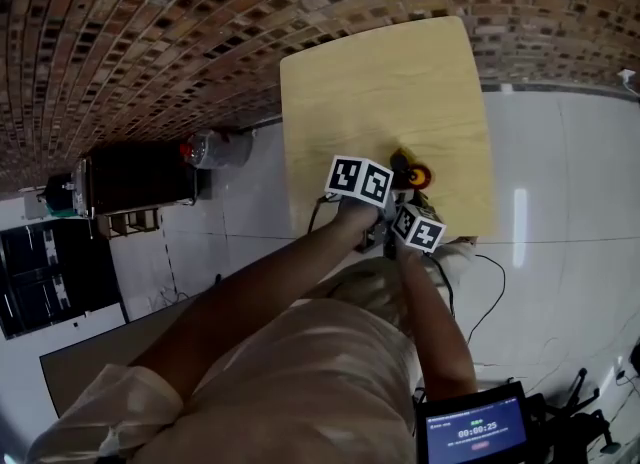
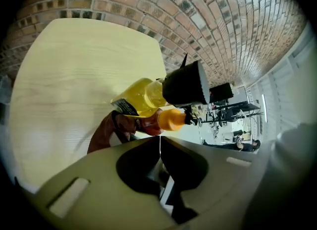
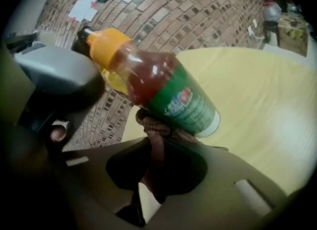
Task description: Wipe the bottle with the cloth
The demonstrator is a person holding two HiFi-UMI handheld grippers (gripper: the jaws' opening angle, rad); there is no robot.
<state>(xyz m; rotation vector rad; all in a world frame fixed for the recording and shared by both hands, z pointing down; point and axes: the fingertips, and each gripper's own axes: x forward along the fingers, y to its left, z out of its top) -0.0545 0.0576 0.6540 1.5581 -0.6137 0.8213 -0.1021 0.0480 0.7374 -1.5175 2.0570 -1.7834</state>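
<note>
A sauce bottle (image 3: 166, 90) with an orange cap, red contents and a green label lies tilted on the pale wooden table (image 1: 380, 82). Its neck rests over a bunched brown-red cloth (image 3: 156, 130). My right gripper (image 3: 158, 149) is shut on that cloth just under the bottle. My left gripper (image 2: 160, 142) sits close in front of the orange cap (image 2: 173, 119), jaws pressed together with nothing between them. The head view shows both marker cubes (image 1: 360, 180) (image 1: 418, 229) at the table's near edge, with the bottle (image 1: 415, 174) just beyond them.
A yellow translucent thing (image 2: 141, 95) with a black cone-shaped top (image 2: 185, 83) lies right behind the bottle. A brick wall (image 1: 150, 32) backs the table. White tiled floor (image 1: 560, 172), a dark cabinet (image 1: 140, 177) and a screen device (image 1: 475, 430) surround it.
</note>
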